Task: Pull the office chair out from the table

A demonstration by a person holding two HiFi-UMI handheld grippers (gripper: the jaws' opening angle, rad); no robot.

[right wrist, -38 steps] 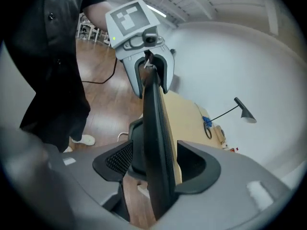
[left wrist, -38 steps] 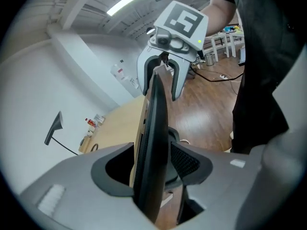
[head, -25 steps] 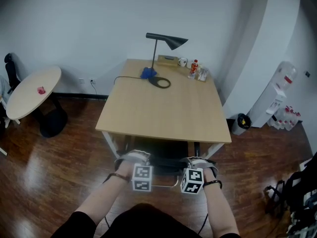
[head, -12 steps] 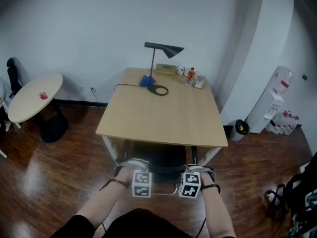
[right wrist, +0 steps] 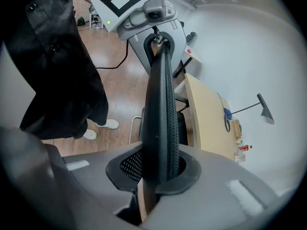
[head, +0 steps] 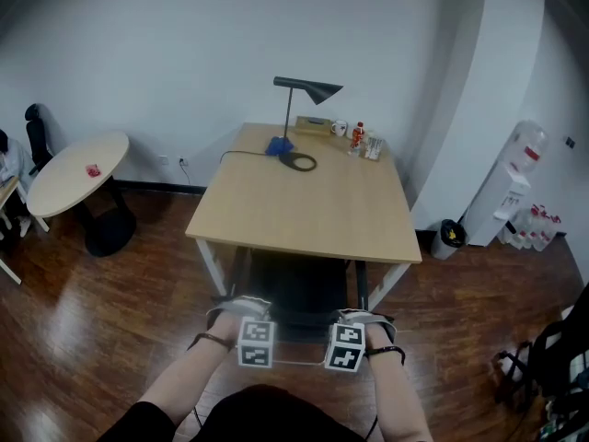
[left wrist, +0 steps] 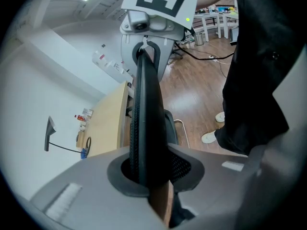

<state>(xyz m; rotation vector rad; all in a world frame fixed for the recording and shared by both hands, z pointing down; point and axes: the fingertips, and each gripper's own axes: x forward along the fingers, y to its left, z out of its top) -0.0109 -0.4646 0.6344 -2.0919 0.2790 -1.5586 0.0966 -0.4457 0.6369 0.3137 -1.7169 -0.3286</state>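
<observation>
1. Left tongs (left wrist: 147,176): closed onto the top rim of the office chair (left wrist: 145,104) backrest. The dark mesh edge is pinched between both pads, and no gap is seen.
2. Right tongs (right wrist: 160,169): clamped onto the same rim, further along to the right. The edge is seated in the notch between the jaws.
3. In the head view both tongs are noted near each other on the upper edge of the backrest. They are pointed steeply down, directly in front of the person's body.
4. The chair is located at the near edge of the desk (head: 304,215). Its seat is tucked beneath the desktop between the legs, and the backrest is just outside that edge.
5. A lamp (head: 306,88) and some small items are recorded at the far end of the desk, well apart from the chair. They are not involved.
6. Step in hand, as judged: the two-point grasp is made and the pull is the current step. The seat is not yet clear of the desk.
7. Next move, as judged:
   - Both tongs are to be drawn back toward the body together and evenly, so that the chair is rolled straight over the wood floor (head: 120,311) and not swivelled.
   - The grip is to be kept firm, since the rim is thin.
   - Room is to be made by stepping back, as the shoes (right wrist: 98,128) are seen close behind the chair.
</observation>
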